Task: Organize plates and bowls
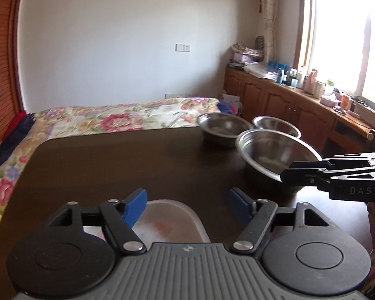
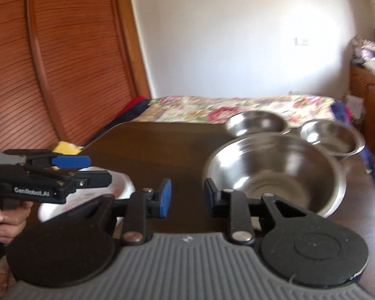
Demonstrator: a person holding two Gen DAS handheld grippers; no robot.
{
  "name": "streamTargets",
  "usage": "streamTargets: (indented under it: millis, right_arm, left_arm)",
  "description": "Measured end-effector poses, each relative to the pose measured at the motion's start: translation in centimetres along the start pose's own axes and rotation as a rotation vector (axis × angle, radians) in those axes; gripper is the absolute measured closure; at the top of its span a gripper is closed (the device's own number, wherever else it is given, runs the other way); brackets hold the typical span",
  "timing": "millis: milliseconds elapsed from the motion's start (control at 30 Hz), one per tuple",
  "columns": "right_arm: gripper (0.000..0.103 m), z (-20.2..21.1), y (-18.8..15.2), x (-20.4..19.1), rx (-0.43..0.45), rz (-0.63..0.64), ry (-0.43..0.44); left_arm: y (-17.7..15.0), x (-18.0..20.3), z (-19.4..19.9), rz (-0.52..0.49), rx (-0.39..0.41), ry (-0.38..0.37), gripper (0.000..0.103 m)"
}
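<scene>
Three steel bowls stand toward the right of a dark table [image 1: 112, 165], with a pale plastic plate [image 1: 172, 222] at the near left. Left gripper [image 1: 186, 206], spread wide and empty, hovers over that plate. Right gripper [image 2: 187, 195], likewise parted and holding nothing, sits just beside the near rim of the large bowl [image 2: 275, 172]. Behind it stand the middle bowl [image 2: 257, 123] and the far-right bowl [image 2: 332, 137]. Thin steel is probably light, stiff and slippery; pinching the rim wall seems soundest.
</scene>
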State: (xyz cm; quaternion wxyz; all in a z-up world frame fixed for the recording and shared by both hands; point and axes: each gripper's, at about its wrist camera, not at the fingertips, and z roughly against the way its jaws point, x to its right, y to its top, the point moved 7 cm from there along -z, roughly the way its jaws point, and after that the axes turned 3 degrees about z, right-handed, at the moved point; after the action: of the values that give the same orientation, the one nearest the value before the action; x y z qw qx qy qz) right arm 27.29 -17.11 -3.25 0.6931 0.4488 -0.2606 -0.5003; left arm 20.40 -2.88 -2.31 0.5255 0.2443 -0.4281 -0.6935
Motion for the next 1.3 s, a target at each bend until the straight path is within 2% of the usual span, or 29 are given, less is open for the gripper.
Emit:
streamTargets:
  millis: [100,200,433,500,633,667,833,900,967,1067,1233,1300]
  right_arm:
    - [0.069,0.6,0.1,1.9,0.022,-0.012,-0.031]
    - [0.067,1.0,0.2,3.7,0.042,-0.007,-0.072]
    - [0.061,1.3,0.1,7.2,0.072,-0.032,-0.128]
    - [0.053,1.3,0.2,8.1,0.081,-0.03,-0.143]
    - [0.048,0.7,0.1,9.5,0.082,-0.029,-0.16]
    - [0.044,0.8,0.0,9.8,0.084,-0.031,-0.16]
    - [0.037,0.1,-0.1,11.5,0.084,-0.049,-0.163]
    - [0.025,-0.2,-0.2,12.0,0.082,-0.058,-0.164]
    - [0.022,-0.2,-0.2,12.4,0.083,-0.059,-0.161]
    - [0.02,-0.7,-0.3,12.9,0.073,-0.061,-0.153]
    - [0.02,-1.3,-0.3,13.2,0.058,-0.068,-0.138]
    - [0.021,-1.6,-0.3,13.2,0.049,-0.066,-0.132]
  left_arm:
    - [0.6,1.8,-1.3,-0.013,0.014,0.0,0.02]
    - [0.9,3.0,-2.6,-0.032,0.031,0.037,0.017]
    - [1.4,5.1,-5.1,-0.071,0.006,0.045,0.012]
    - [1.6,5.3,-5.6,-0.054,0.004,0.041,0.012]
    - [2.0,5.8,-6.4,-0.042,0.007,0.068,0.01]
    - [2.1,5.9,-6.5,-0.045,0.006,0.07,0.01]
    - [2.5,6.4,-7.4,-0.039,-0.009,0.053,0.01]
    - [2.7,6.7,-7.8,-0.034,-0.016,0.038,0.01]
    - [2.9,7.2,-8.2,-0.037,-0.024,0.022,0.011]
    - [3.0,7.7,-8.9,-0.036,-0.033,0.003,0.016]
    - [2.7,8.7,-10.1,-0.047,-0.068,-0.03,0.036]
    - [2.6,8.9,-10.5,-0.043,-0.081,-0.039,0.041]
